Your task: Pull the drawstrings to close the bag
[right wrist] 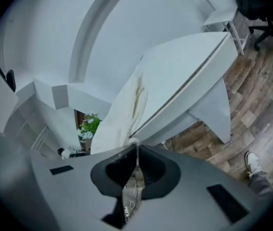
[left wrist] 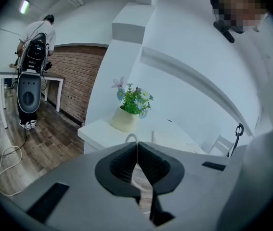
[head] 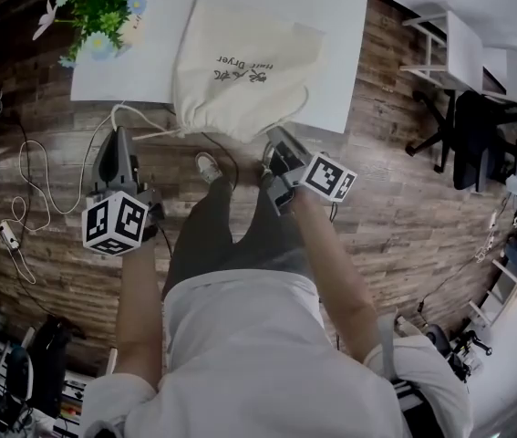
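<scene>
Lying on the table (head: 349, 26), mouth at its near edge, the bag (head: 240, 71) sits just beyond both grippers; left gripper (head: 118, 137) pinches the left drawstring (left wrist: 131, 134), right gripper (head: 274, 140) the right drawstring (right wrist: 133, 139).

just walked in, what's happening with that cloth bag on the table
A person stands at a white table with a hand-held gripper in each hand, working on the cream drawstring bag that lies on it, mouth toward them at the table's edge. The left claw is shut on the left drawstring, and the right claw looks shut on the right drawstring close to the bag. The mouth is already bunched up.
</scene>
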Motion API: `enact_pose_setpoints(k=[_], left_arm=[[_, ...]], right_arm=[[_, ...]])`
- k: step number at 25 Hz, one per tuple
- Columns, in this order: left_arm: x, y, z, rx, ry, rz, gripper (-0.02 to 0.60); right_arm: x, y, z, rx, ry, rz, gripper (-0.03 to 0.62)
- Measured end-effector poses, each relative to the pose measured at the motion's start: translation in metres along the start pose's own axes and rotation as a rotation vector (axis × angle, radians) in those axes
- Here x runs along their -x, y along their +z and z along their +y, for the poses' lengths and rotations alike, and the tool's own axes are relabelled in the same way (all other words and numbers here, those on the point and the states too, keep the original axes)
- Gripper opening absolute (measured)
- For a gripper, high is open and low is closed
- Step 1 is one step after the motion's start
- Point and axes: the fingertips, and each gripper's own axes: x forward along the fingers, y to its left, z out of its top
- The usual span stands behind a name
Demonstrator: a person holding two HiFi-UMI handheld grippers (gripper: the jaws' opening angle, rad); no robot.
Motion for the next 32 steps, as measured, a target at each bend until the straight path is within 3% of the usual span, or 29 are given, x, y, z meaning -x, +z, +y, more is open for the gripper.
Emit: enact_pose_setpoints(k=[5,7,9,14,16,18,19,23,28,30,32], left_arm=[[-0.001,0.011,0.0,0.005,-0.022,-0.019,0.023],[0.001,0.015,0.003,0.003,-0.025,-0.02,0.022],[0.004,0.016,0.009,0.004,-0.027,-0.018,0.021],[0.013,0.015,0.012,-0.011,-0.042,-0.01,0.021],[0.015,0.014,0.012,-0.006,-0.05,-0.007,0.023],[0.016,0.011,0.013,0.01,-0.056,-0.002,0.021],[0.016,0.01,0.014,0.019,-0.058,-0.002,0.021],[0.015,0.007,0.025,0.034,-0.029,0.005,0.022],[0.008,-0.001,0.036,-0.029,0.071,0.041,0.021],[0.006,0.002,0.032,-0.013,0.068,0.031,0.021],[0.005,0.007,0.028,0.003,0.063,0.02,0.021]], right_arm=[[0.027,-0.014,0.006,-0.026,0.086,0.107,0.045],[0.037,-0.003,0.007,-0.13,0.147,0.061,0.056],[0.037,0.01,0.008,-0.222,0.193,0.004,0.137],[0.006,0.017,0.008,-0.304,0.228,-0.029,0.164],[-0.004,0.015,0.006,-0.362,0.252,-0.052,0.162],[0.0,0.014,0.011,-0.401,0.317,-0.088,0.095],[0.005,0.014,0.017,-0.398,0.356,-0.105,0.049],[0.033,0.025,0.041,-0.316,0.466,-0.175,0.043],[0.042,0.038,0.055,-0.176,0.378,-0.196,0.043],[0.046,0.046,0.049,-0.208,0.336,-0.241,0.043],[0.053,0.056,0.034,-0.316,0.319,-0.322,0.043]])
